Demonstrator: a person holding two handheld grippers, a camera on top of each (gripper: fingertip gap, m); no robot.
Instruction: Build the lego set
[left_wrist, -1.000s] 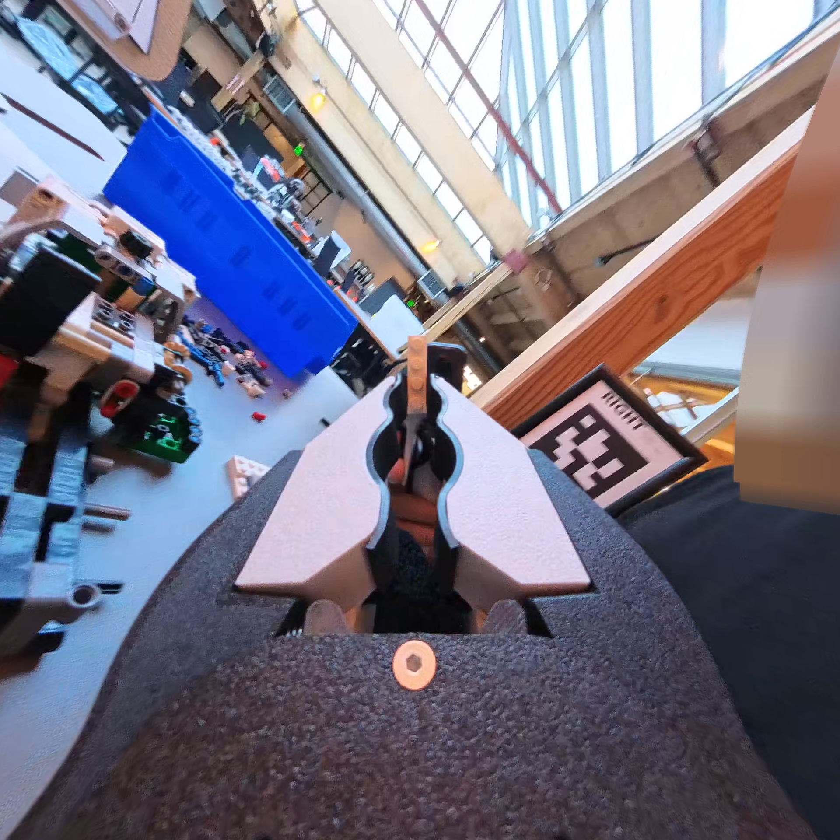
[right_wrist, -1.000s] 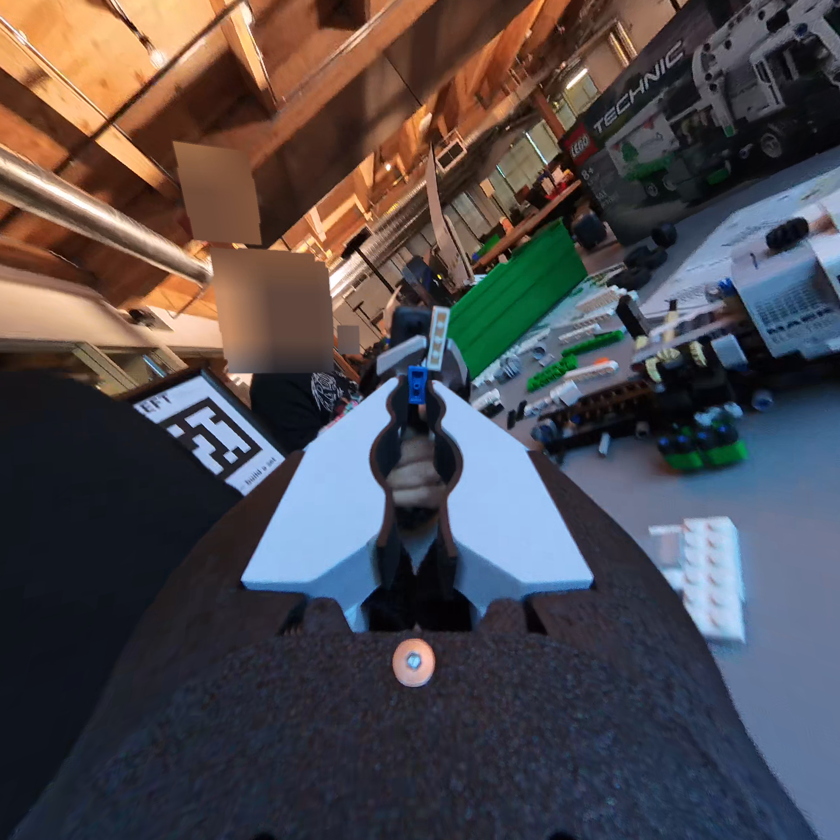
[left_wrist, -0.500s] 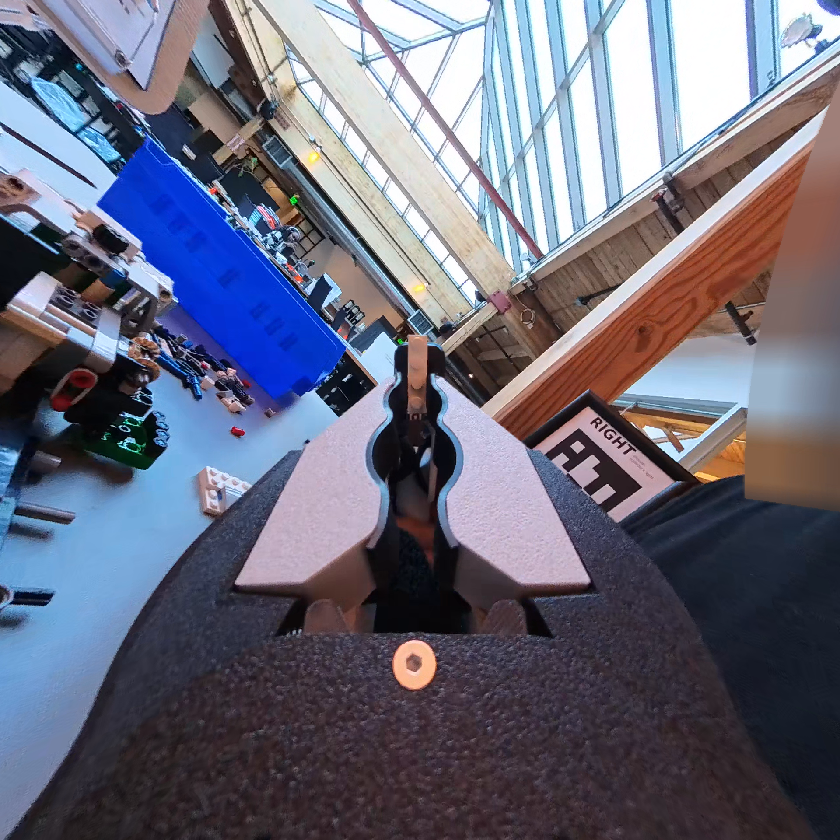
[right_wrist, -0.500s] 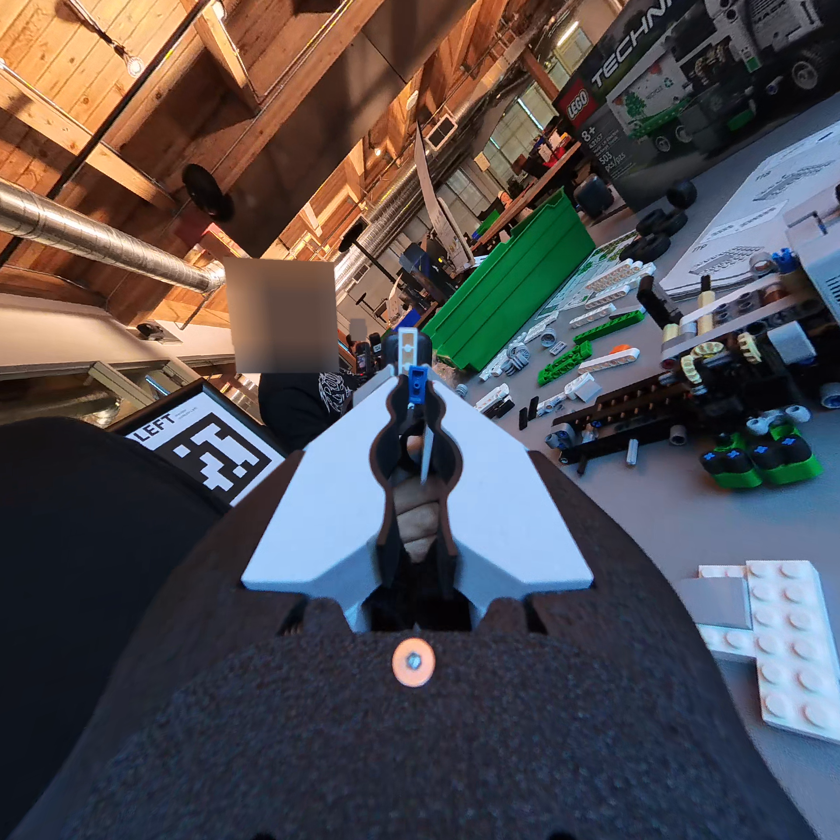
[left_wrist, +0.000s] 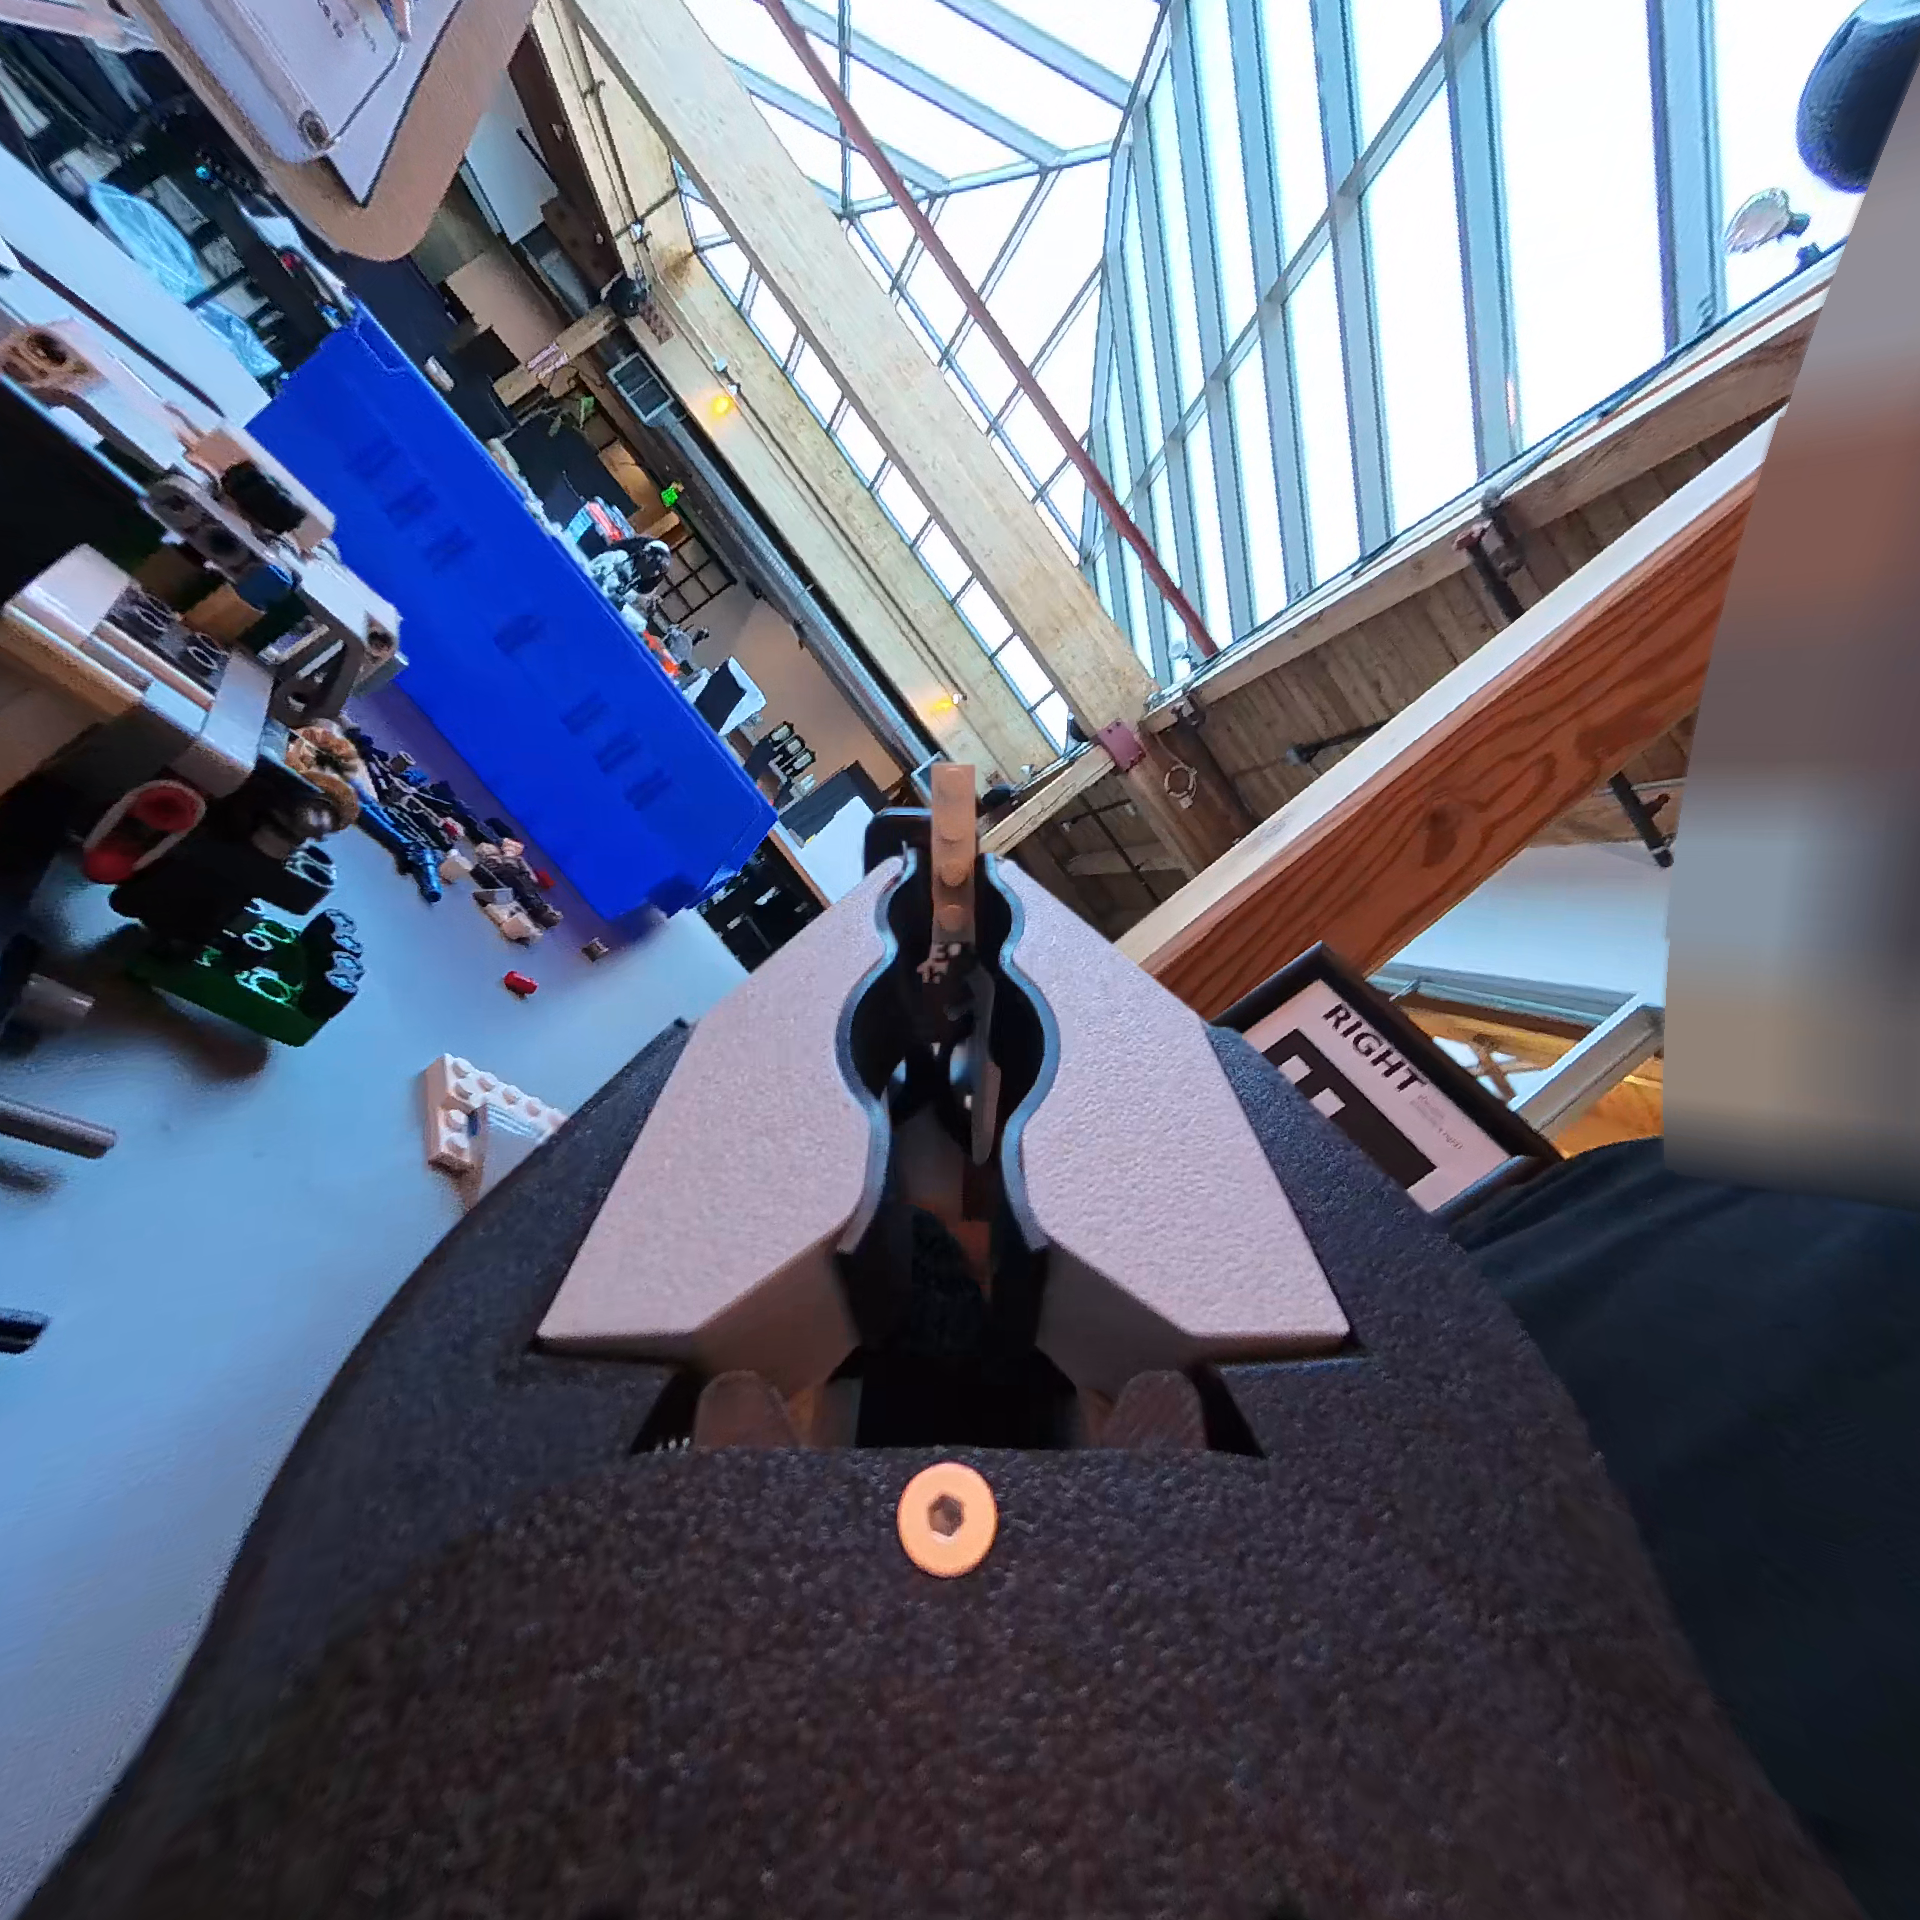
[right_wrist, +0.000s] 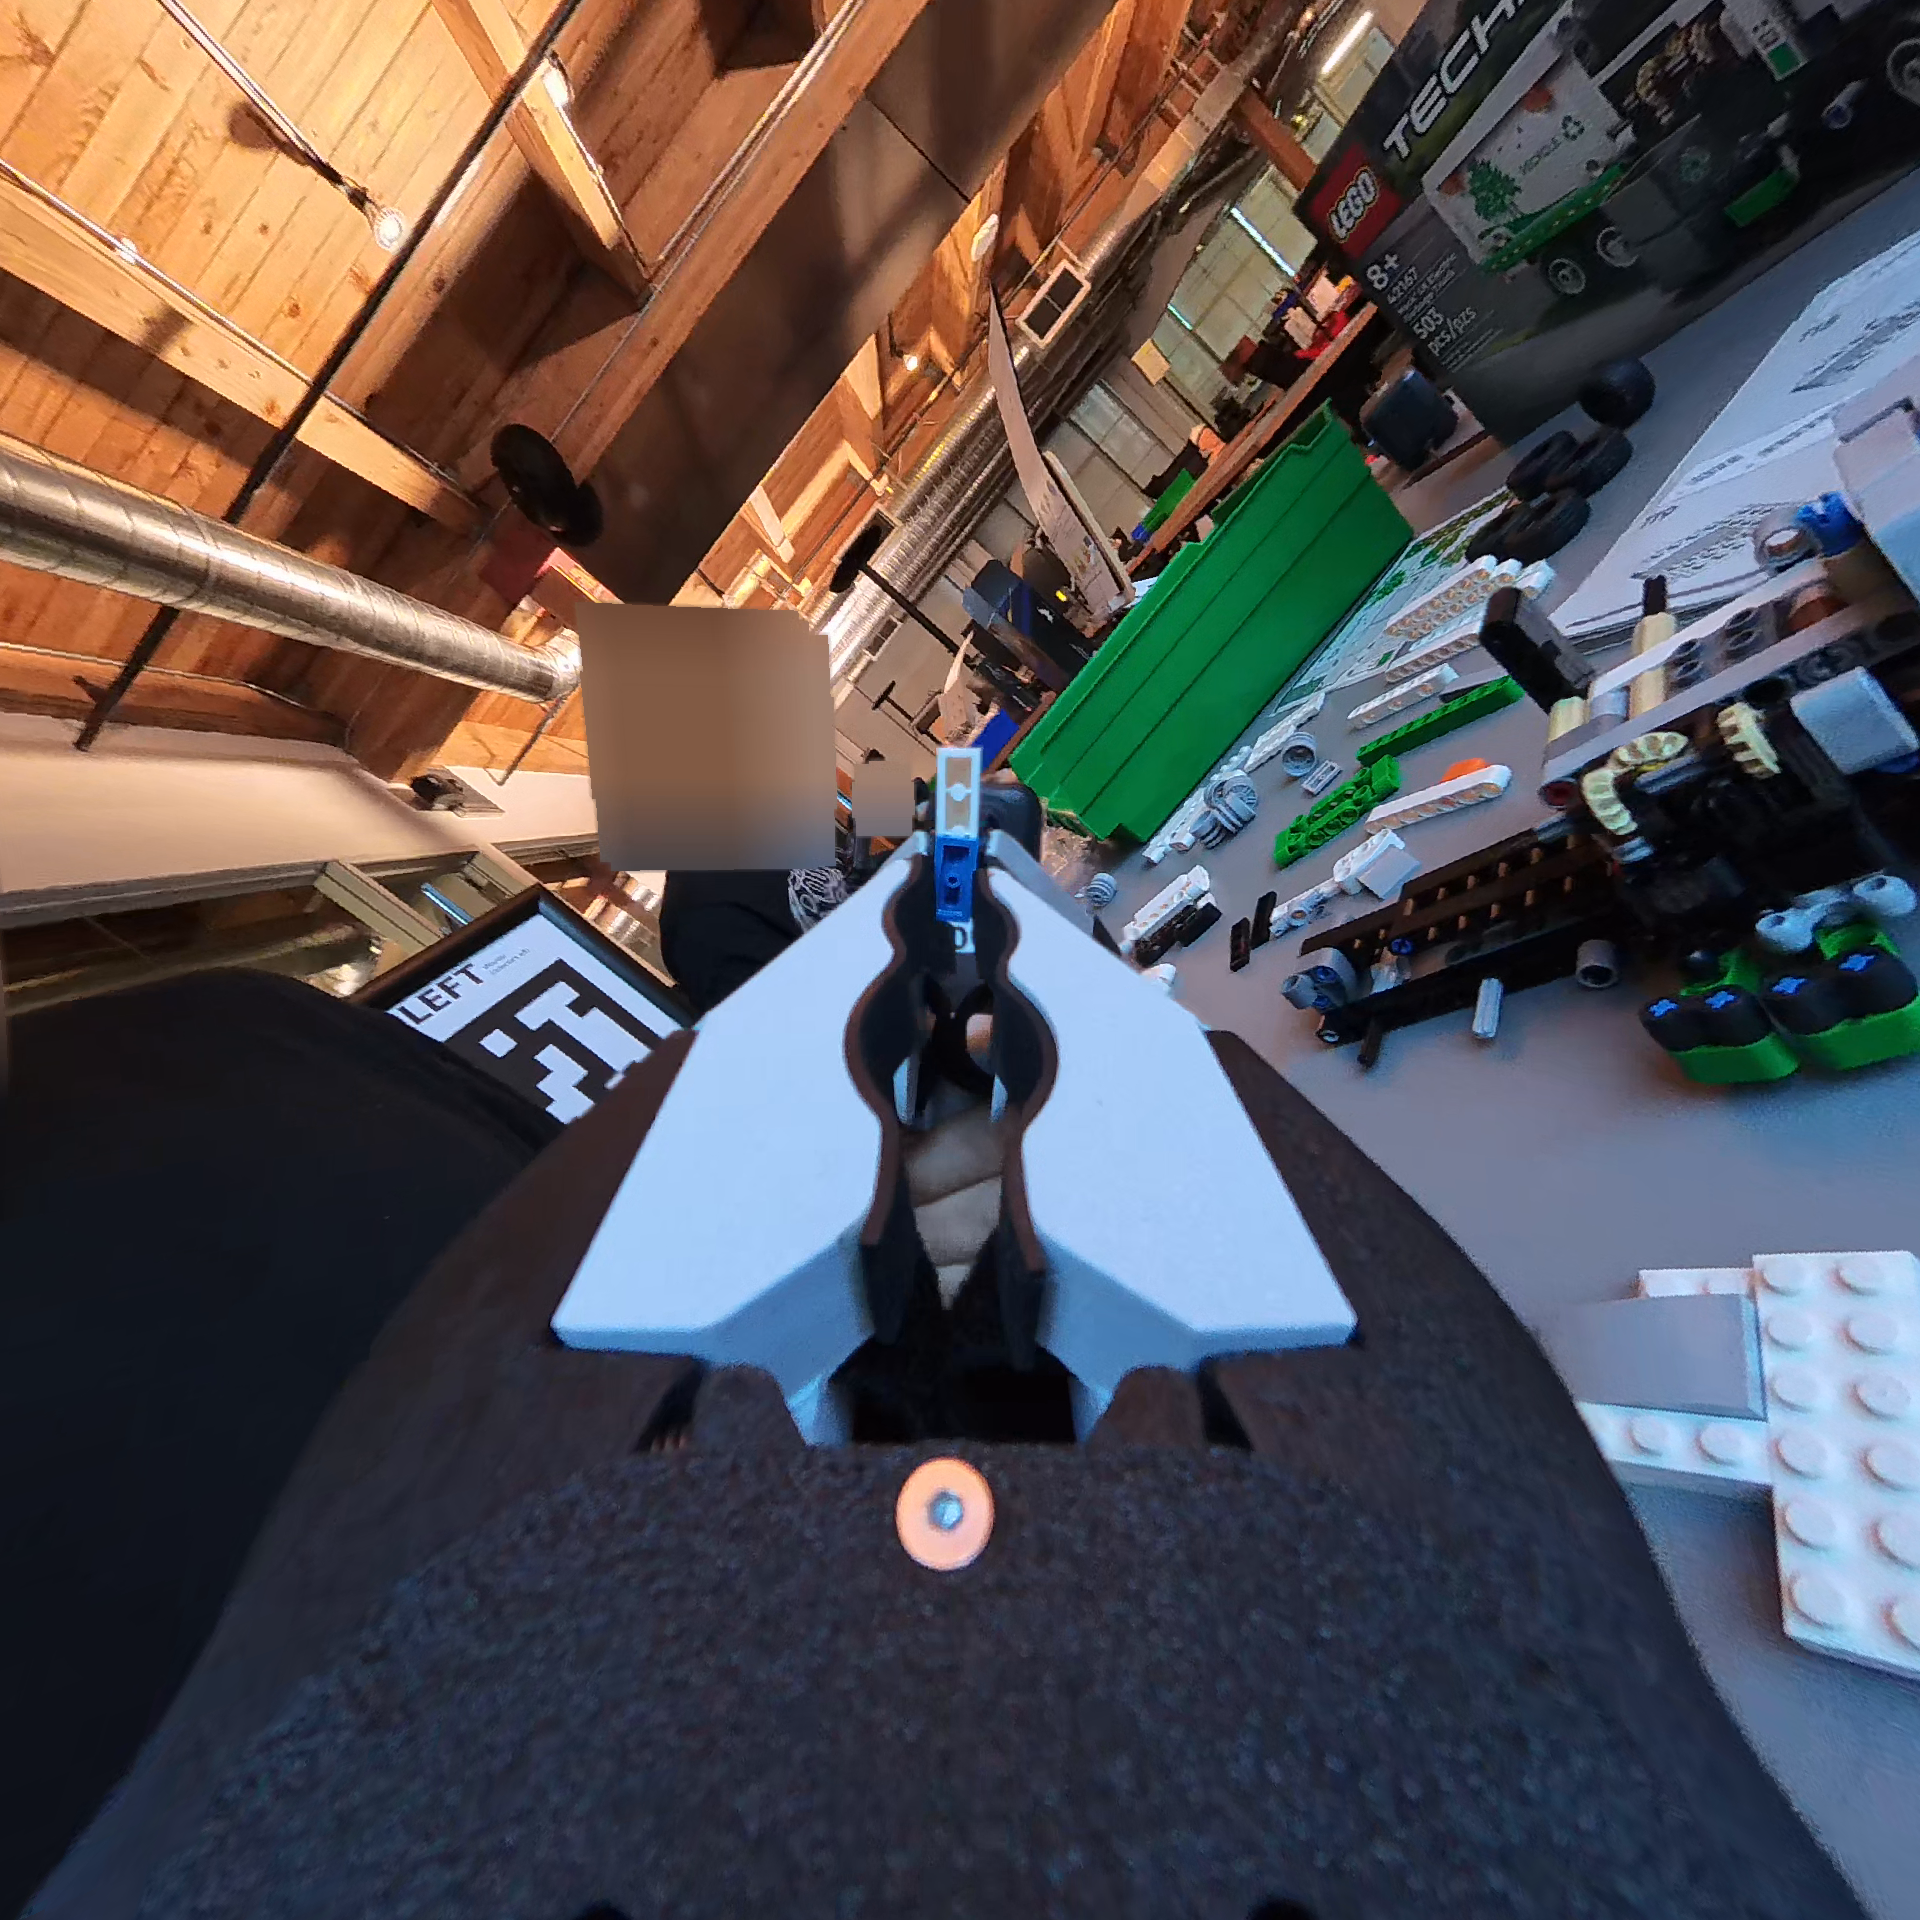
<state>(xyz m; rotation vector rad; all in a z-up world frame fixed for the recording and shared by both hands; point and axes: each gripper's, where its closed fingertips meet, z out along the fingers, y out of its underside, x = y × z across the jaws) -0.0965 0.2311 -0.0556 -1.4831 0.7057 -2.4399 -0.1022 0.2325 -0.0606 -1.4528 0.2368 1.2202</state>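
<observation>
Judging progress: the build is sitting partway done, by my reading; a chassis (right_wrist: 1704, 790) of black, grey and tan parts is standing on the worktop (right_wrist: 1382, 1132), while many pieces are still lying loose.
Left claw: the left claw (left_wrist: 951, 883) is closing on a thin tan plate (left_wrist: 953, 821), which is sticking up past the tips, held in the air off the worktop.
Right claw: the right claw (right_wrist: 954, 883) is pinching a small blue piece (right_wrist: 952, 878); a white strip (right_wrist: 957, 802) is showing just above it, and whether the two are joined I cannot tell.
Step in hand: the two claws are facing each other, so the small parts are probably being mated before going onto the chassis.
Left to do: near the chassis, green beams (right_wrist: 1340, 816), white beams (right_wrist: 1439, 805), black tyres (right_wrist: 1558, 488) and white plates (right_wrist: 1839, 1444) are waiting unused.
Surface: the worktop is looking grey and smooth; beyond the chassis a green bin (right_wrist: 1216, 634) is lying, and the set's box (right_wrist: 1600, 197) is standing at the far edge.
Other side: a blue bin (left_wrist: 499, 634) is lying past the chassis, with small dark parts (left_wrist: 457, 842) scattered before it.
Room: a large hall is showing, with timber beams, a metal duct (right_wrist: 260, 592) and a glazed roof (left_wrist: 1299, 312).
</observation>
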